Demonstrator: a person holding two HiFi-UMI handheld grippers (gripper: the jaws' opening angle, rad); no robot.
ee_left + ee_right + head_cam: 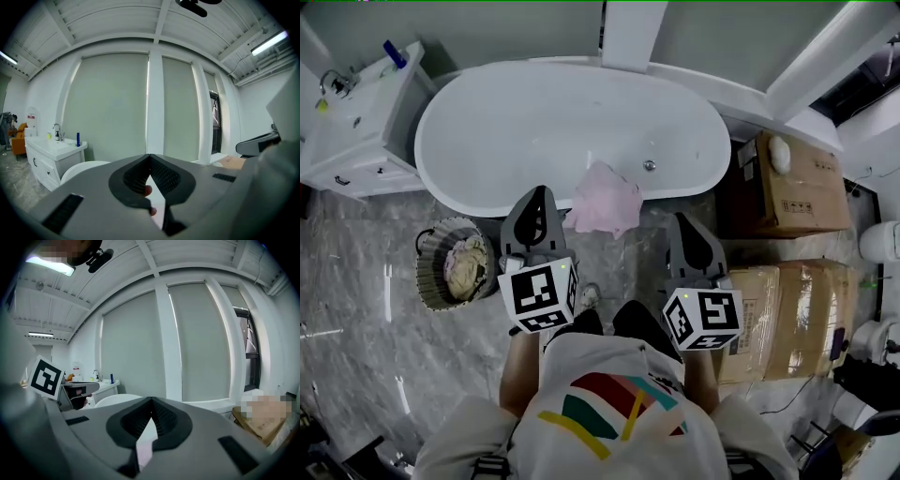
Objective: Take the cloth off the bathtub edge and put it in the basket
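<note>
Left gripper (538,193) and right gripper (680,219) hang over the floor, each with jaws pressed together on nothing. Just ahead, between them, a pink cloth (605,197) drapes over the tub's (534,122) near edge. A basket (423,269) stands left of the left gripper, apart from the cloth.

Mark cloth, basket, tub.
cloth (605,197), head view, middle of the pink fabric
basket (428,272), head view, left woven wall
tub (534,127), head view, bare inside
</note>
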